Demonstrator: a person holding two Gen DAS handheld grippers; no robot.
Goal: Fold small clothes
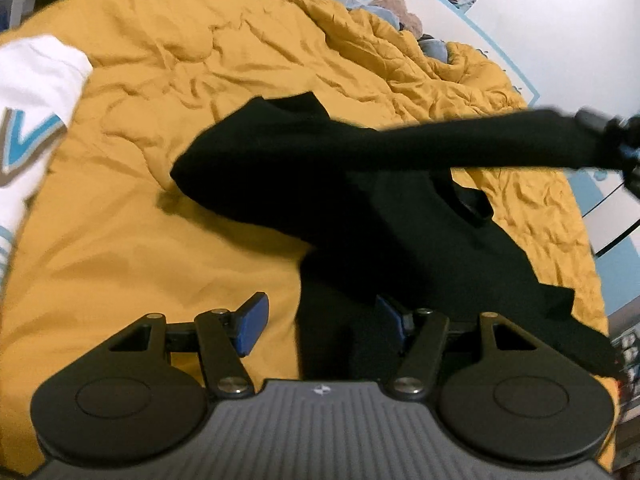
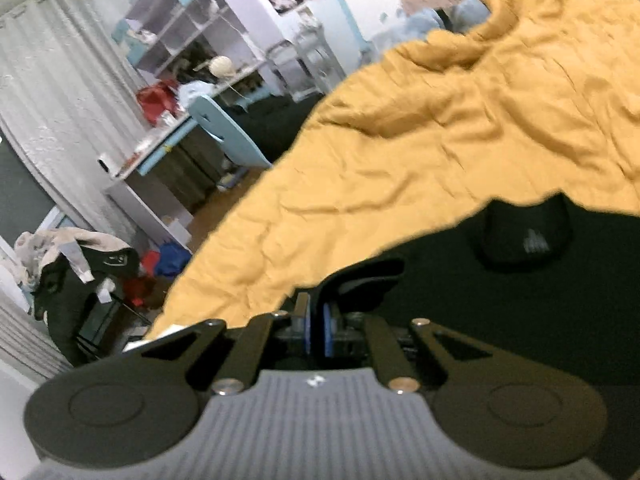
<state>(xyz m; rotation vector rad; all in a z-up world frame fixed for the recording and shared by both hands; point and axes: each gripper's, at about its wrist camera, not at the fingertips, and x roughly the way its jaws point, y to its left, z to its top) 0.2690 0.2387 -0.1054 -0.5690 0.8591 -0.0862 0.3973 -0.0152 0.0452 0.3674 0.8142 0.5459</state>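
- On the bed's mustard quilt (image 1: 168, 80) lies the black shirt (image 1: 320, 184), half lifted; one part is drawn out taut toward the far right, the rest sags onto the quilt and over your left hand-held gripper (image 1: 320, 320).
- Your left hand-held gripper stands spread apart: one blue pad is clear over the quilt, the other is partly under the cloth, and it grips nothing.
- Your right hand-held gripper (image 2: 318, 330) is pinched together on an edge of the black shirt, the pads almost touching with fabric between them.
- Expect thin, light, limp knit: it will droop and bunch wherever it is unsupported, and likely drag on the rumpled quilt.
- Take hold at a seam, hem or cuff, where doubled cloth gives the pads more to bite; a single layer mid-panel would probably slip or stretch.
- Beside the shirt, at the left, a white garment (image 1: 32, 92) lies apart.
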